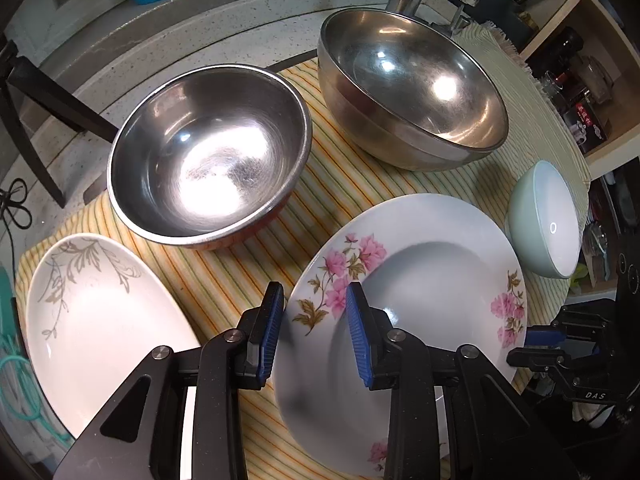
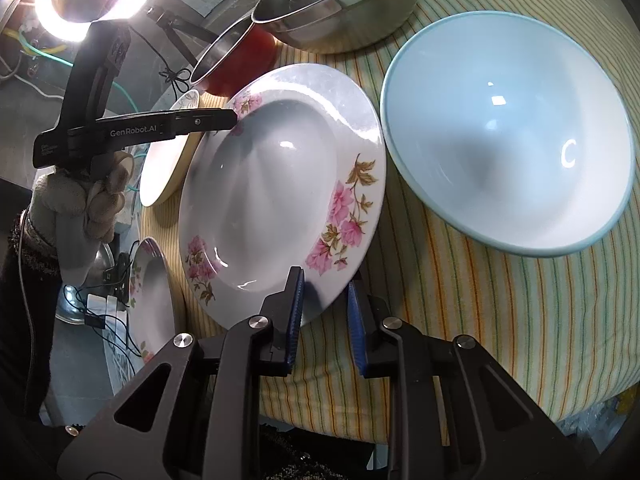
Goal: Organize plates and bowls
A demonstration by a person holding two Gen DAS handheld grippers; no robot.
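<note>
Nearest us in each wrist view are our own blue-padded fingers, and both sets straddle the same white, wide-rimmed plate printed with pink flowers (image 1: 420, 280). Our left gripper (image 1: 316, 312) stands with its jaws a little apart over the plate's left rim, one pad outside the edge and one over the flower print, and we see a gap on either side, so it does not pinch the rim. Our right gripper (image 2: 326, 312) has its jaws drawn in close about the opposite rim; whether the pads truly press on it we cannot tell. The flowered plate lies on the yellow-and-green striped cloth (image 1: 340, 184), between a plain white plate with a grey leaf sprig (image 1: 100, 320) and a pale blue ceramic bowl (image 2: 508, 132), with a steel bowl with a red outside (image 1: 208, 152) and a larger all-steel bowl (image 1: 408, 92) behind. We judge that we are at the step of handling this plate at two edges, and nothing has yet been stacked. Next we would need a firm, even hold before lifting it level toward the other plate; the glazed rim is slick and may slip from a light pinch.
</note>
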